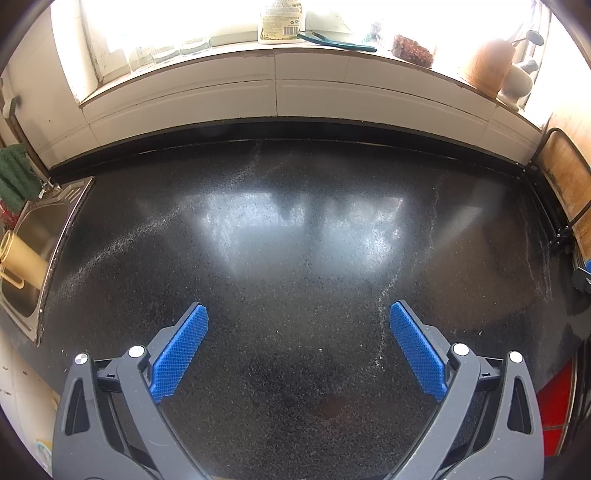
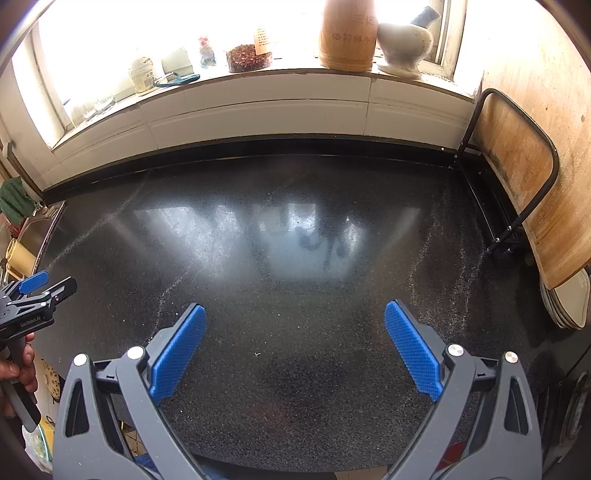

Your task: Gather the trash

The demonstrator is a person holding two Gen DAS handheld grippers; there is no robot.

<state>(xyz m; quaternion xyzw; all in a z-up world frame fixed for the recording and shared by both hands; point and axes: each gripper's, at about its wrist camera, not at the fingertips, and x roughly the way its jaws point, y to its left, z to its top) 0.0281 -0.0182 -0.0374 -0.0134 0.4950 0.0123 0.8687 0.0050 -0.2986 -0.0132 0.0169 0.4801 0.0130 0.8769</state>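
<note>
My left gripper (image 1: 298, 314) hangs open over a dark speckled countertop (image 1: 295, 240), with nothing between its blue pads (image 1: 181, 350). My right gripper (image 2: 294, 314) is open as well, above the same countertop (image 2: 295, 258), and holds nothing. In the right wrist view the left gripper (image 2: 48, 282) shows at the far left, held by a person's hand (image 2: 22, 365). No trash item lies on the counter in either view; only pale streaks of fine powder (image 1: 388, 291) and a few tiny crumbs (image 2: 255, 354) mark the surface.
A steel sink (image 1: 33, 236) with a yellow cup (image 1: 22, 258) sits at the left. The windowsill holds a jar (image 1: 282, 22), a bamboo canister (image 2: 347, 33) and a white vase (image 2: 402, 44). A wooden board in a black rack (image 2: 517, 158) and stacked plates (image 2: 569, 299) stand at the right.
</note>
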